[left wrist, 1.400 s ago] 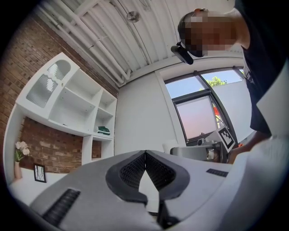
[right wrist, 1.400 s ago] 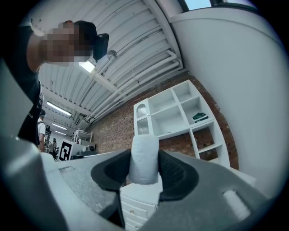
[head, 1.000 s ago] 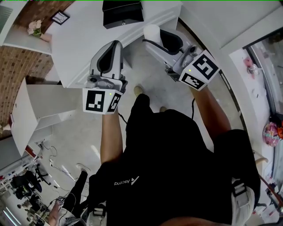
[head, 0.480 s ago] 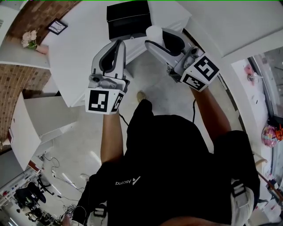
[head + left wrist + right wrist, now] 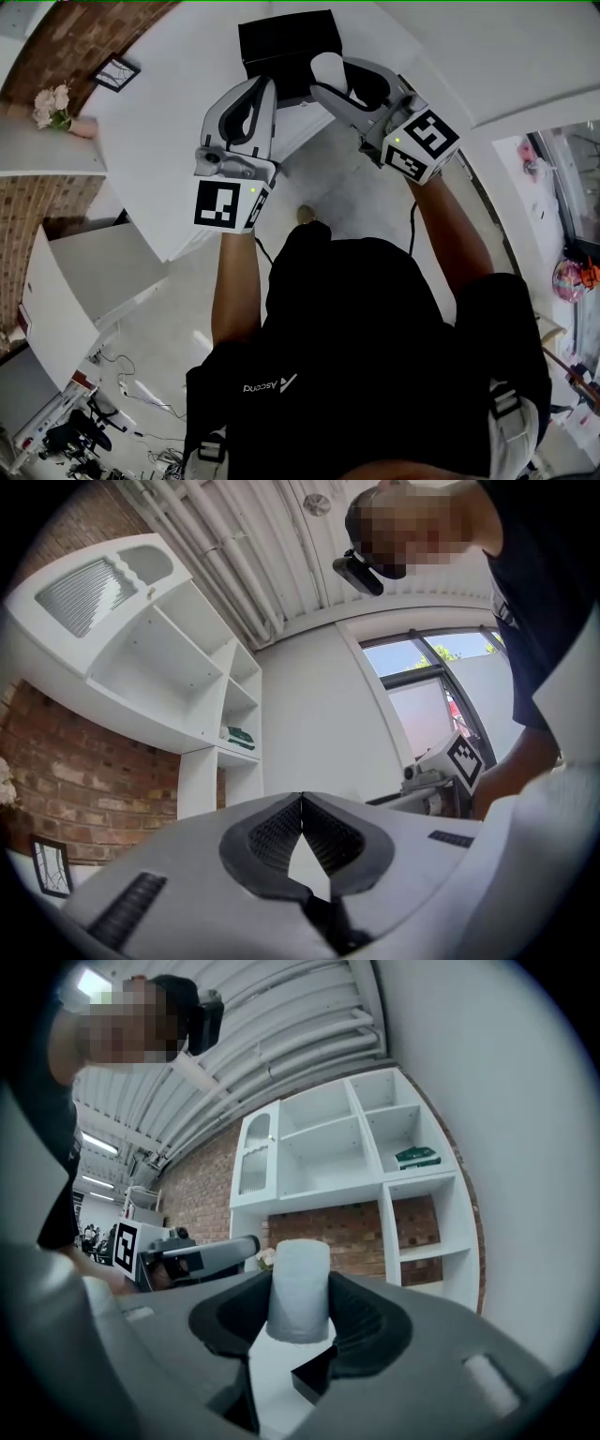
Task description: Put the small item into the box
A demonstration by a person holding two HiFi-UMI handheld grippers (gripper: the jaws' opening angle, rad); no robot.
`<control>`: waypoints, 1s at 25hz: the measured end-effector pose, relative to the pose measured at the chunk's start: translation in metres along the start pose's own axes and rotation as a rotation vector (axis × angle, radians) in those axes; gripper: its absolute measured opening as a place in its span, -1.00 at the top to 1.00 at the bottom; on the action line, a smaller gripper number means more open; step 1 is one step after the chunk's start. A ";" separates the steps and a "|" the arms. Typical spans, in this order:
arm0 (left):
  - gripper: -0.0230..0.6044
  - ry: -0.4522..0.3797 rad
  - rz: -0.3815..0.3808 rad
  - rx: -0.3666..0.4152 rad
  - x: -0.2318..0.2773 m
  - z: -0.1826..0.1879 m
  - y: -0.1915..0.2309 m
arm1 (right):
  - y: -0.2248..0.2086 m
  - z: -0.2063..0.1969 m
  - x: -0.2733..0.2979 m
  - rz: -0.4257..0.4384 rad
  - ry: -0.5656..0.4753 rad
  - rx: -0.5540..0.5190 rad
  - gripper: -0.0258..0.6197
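A black box stands on the white table at the top of the head view; one corner of the black box shows below the right jaws. My right gripper is shut on a small white cylinder, held upright between the dark pads as the white cylinder. It sits at the box's near right edge. My left gripper hangs just left of the box with its jaws shut and empty, the tips of the left gripper touching.
A framed picture and a bunch of flowers sit at the table's far left by a brick wall. White shelving stands behind the table. The person's body fills the lower head view, above a pale floor.
Both grippers have moved toward the black box. The right gripper has carried the white cylinder up to the box's near edge. Neither pair of jaws has changed.
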State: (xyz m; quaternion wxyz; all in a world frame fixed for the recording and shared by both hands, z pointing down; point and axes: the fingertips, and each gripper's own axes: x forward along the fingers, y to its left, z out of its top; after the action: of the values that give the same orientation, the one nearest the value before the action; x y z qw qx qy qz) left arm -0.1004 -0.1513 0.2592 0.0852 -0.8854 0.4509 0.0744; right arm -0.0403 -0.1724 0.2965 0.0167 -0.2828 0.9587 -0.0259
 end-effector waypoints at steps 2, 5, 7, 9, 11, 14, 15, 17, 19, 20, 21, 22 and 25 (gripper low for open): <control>0.93 0.001 -0.012 -0.013 0.005 -0.007 0.015 | -0.009 -0.013 0.019 -0.019 0.048 -0.002 0.35; 0.93 0.003 -0.026 -0.031 0.012 -0.017 0.033 | -0.021 -0.031 0.042 -0.041 0.124 -0.008 0.35; 0.93 0.006 -0.029 -0.044 0.016 -0.024 0.041 | -0.028 -0.042 0.052 -0.048 0.175 -0.014 0.35; 0.93 0.012 -0.028 -0.057 0.020 -0.032 0.047 | -0.035 -0.054 0.060 -0.052 0.227 -0.018 0.35; 0.93 0.023 -0.026 -0.060 0.023 -0.040 0.053 | -0.044 -0.067 0.067 -0.055 0.276 -0.018 0.35; 0.93 0.027 -0.010 -0.065 0.027 -0.048 0.061 | -0.059 -0.087 0.077 -0.059 0.353 -0.015 0.35; 0.93 0.027 -0.002 -0.067 0.028 -0.050 0.064 | -0.064 -0.095 0.080 -0.059 0.382 -0.013 0.35; 0.93 0.030 0.012 -0.070 0.029 -0.054 0.071 | -0.072 -0.112 0.086 -0.058 0.443 -0.007 0.35; 0.93 0.033 0.025 -0.070 0.031 -0.058 0.077 | -0.080 -0.128 0.091 -0.058 0.504 0.000 0.35; 0.93 0.034 0.031 -0.071 0.033 -0.059 0.079 | -0.085 -0.135 0.093 -0.059 0.536 0.004 0.35; 0.93 0.035 0.035 -0.072 0.035 -0.060 0.082 | -0.089 -0.143 0.094 -0.061 0.569 0.009 0.35; 0.93 0.036 0.038 -0.073 0.036 -0.061 0.083 | -0.093 -0.151 0.095 -0.062 0.603 0.015 0.35; 0.93 0.040 0.044 -0.075 0.043 -0.065 0.087 | -0.104 -0.172 0.098 -0.060 0.696 0.033 0.35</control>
State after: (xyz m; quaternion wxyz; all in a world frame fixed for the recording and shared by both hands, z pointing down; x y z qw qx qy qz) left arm -0.1425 -0.2493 0.3067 0.0413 -0.8791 0.4688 0.0754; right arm -0.0747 -0.3059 0.4726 -0.3071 -0.2847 0.8977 -0.1368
